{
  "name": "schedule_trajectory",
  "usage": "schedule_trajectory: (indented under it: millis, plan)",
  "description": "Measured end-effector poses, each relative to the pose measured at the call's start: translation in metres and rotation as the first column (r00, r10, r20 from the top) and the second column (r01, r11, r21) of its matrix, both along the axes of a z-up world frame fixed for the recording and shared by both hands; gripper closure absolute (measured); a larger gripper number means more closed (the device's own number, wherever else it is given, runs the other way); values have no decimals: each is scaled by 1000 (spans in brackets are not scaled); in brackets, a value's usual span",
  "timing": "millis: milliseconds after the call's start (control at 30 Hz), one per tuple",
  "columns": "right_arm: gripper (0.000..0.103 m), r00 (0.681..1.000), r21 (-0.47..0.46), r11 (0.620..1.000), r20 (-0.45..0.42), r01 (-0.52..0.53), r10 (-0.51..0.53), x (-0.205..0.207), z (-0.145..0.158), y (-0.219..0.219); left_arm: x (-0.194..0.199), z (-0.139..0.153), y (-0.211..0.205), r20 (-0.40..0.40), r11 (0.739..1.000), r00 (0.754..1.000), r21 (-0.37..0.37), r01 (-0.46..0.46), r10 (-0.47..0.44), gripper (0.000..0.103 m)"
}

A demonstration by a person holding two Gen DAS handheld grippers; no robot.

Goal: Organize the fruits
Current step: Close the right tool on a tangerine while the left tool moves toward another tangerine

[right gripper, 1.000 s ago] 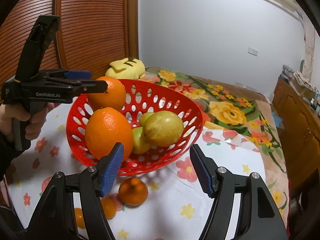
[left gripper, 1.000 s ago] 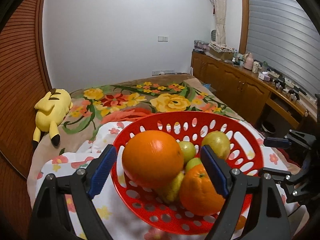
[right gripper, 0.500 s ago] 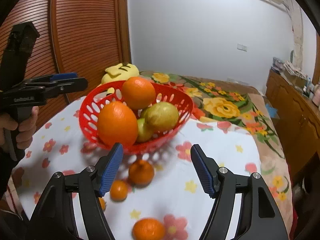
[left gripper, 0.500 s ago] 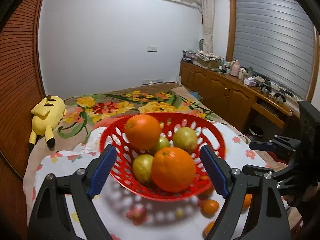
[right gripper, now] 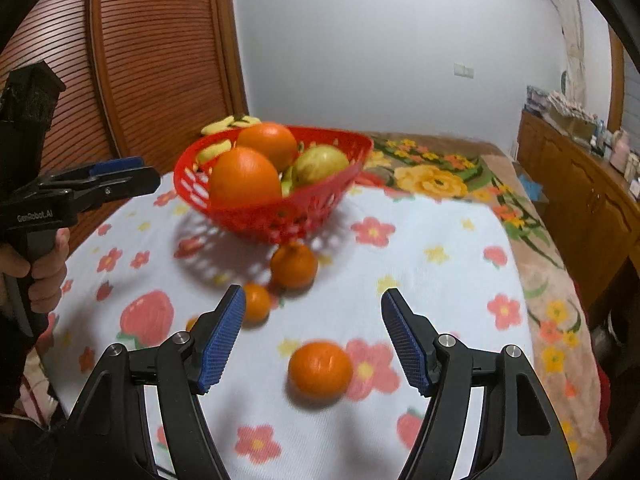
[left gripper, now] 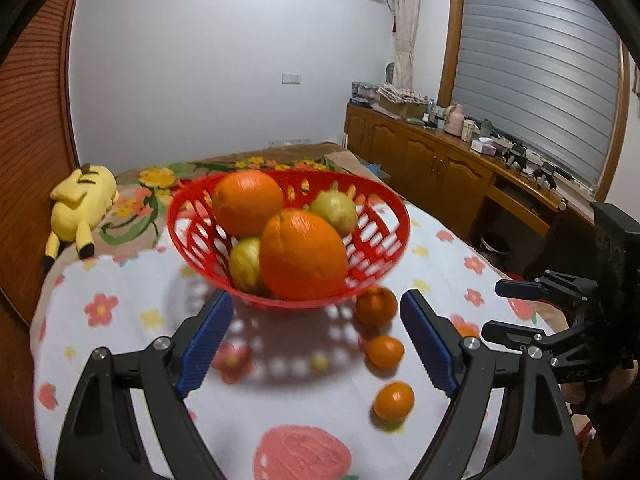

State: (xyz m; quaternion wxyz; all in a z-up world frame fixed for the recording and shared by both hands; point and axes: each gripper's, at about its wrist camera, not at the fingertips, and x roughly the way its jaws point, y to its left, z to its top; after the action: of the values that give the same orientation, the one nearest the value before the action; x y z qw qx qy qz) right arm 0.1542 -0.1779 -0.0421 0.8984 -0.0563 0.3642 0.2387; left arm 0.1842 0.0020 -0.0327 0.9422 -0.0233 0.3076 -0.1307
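A red perforated basket [left gripper: 376,216] [right gripper: 256,216] stands on a flowered cloth and holds two big oranges [left gripper: 302,254] [right gripper: 245,178] and yellow-green fruits [left gripper: 334,212] [right gripper: 320,164]. Small tangerines lie loose on the cloth in front of it: one near the basket's foot [left gripper: 375,306] [right gripper: 294,265], one smaller [left gripper: 385,351] [right gripper: 256,303], and one nearest [left gripper: 394,400] [right gripper: 320,368]. My left gripper [left gripper: 316,338] is open, empty, short of the basket. My right gripper [right gripper: 312,336] is open and empty, with the nearest tangerine low between its fingers, untouched.
A yellow plush toy [left gripper: 82,204] lies on the floral bedspread behind the basket. Wooden cabinets [left gripper: 448,176] with clutter run along the right wall; a slatted wooden door [right gripper: 152,60] stands on the left. A hand [right gripper: 44,268] holds the left gripper's handle.
Both grippers have drawn back from the basket, so it looks smaller and farther. The loose tangerines on the cloth have come into view. The right gripper's fingers stand slightly wider.
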Motion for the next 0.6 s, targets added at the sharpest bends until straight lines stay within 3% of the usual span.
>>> schedule_trajectory:
  millis: [400, 600]
  plan:
    - [32, 996, 25, 999, -73, 46, -44, -11, -35, -14, -6, -49, -18, -97, 999, 995, -41, 34, -38, 17]
    - [42, 994, 4, 1000, -106, 30, -29, -5, -48, -4, -8, -58, -21, -120, 999, 992, -40, 22, -27, 17]
